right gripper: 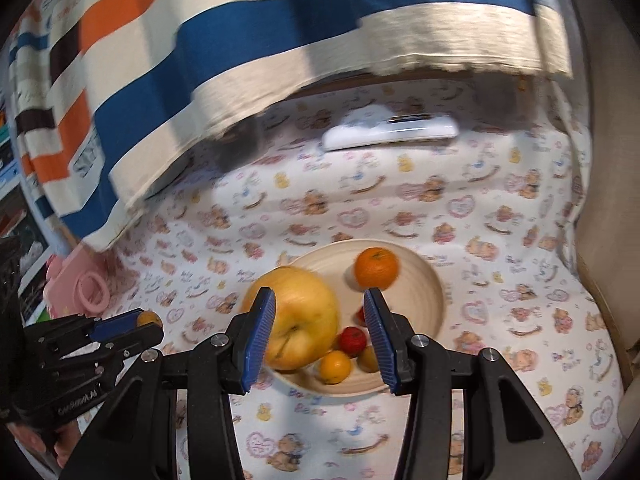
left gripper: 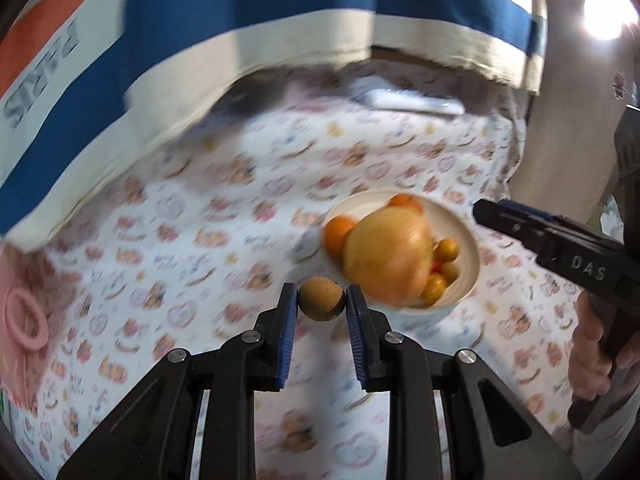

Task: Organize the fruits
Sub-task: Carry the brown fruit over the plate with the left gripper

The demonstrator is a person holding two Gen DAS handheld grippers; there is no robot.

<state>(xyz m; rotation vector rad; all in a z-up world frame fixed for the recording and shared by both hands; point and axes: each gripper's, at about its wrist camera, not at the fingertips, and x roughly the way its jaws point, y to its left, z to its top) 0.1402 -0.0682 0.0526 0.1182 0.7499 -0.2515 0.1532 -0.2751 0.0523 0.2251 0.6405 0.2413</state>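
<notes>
My left gripper (left gripper: 322, 300) is shut on a small brown round fruit (left gripper: 322, 299), held above the patterned cloth just left of a cream bowl (left gripper: 469, 240). The bowl holds a large yellow fruit (left gripper: 390, 256), an orange (left gripper: 338, 234) and small yellow fruits (left gripper: 446, 250). In the right wrist view my right gripper (right gripper: 319, 296) stands open over the bowl (right gripper: 432, 280), with nothing pressed between its pads. Below it lie the large yellow fruit (right gripper: 304, 316), the orange (right gripper: 377, 268), a red fruit (right gripper: 353, 340) and a small yellow one (right gripper: 335, 366). The left gripper (right gripper: 136, 322) shows at lower left with its fruit (right gripper: 149, 317).
A bear-print cloth (right gripper: 500, 240) covers the surface. A blue, cream and orange striped fabric (right gripper: 240, 40) hangs over the back. A white flat object (right gripper: 390, 132) lies behind the bowl. A pink item with a ring (right gripper: 86, 288) sits at the left. The right gripper (left gripper: 486, 210) enters from the right.
</notes>
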